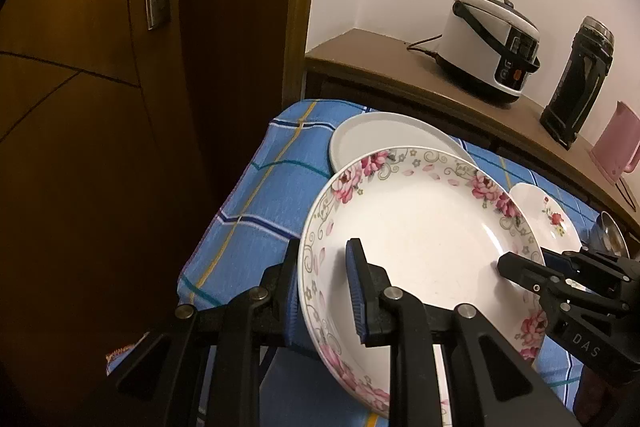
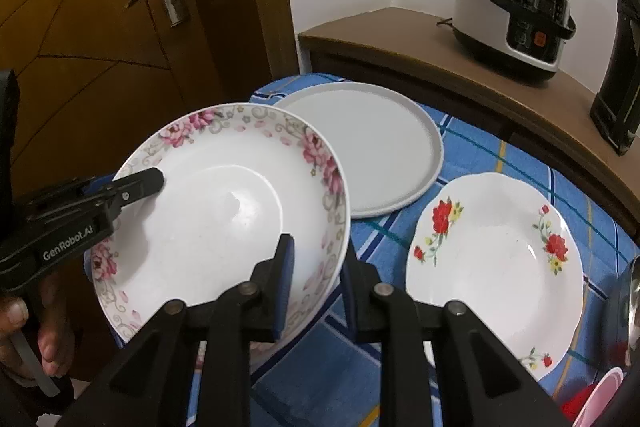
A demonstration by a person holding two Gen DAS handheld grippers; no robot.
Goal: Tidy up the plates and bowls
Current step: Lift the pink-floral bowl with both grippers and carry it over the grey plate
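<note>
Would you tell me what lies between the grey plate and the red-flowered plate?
Only bare blue checked cloth lies between the grey plate and the red-flowered plate, seen clearly in the right wrist view.

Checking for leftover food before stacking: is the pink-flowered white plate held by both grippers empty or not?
Empty: the pink-flowered white plate shows only a bare, glossy white inside, clamped at opposite rims.

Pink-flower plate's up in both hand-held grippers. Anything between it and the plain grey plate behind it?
Nothing visible. The pink-flower plate is clamped at opposite rims by the left hand-held gripper and the right hand-held gripper. The grey plate lies bare on the blue cloth. The red-flower plate sits off to the right.
</note>
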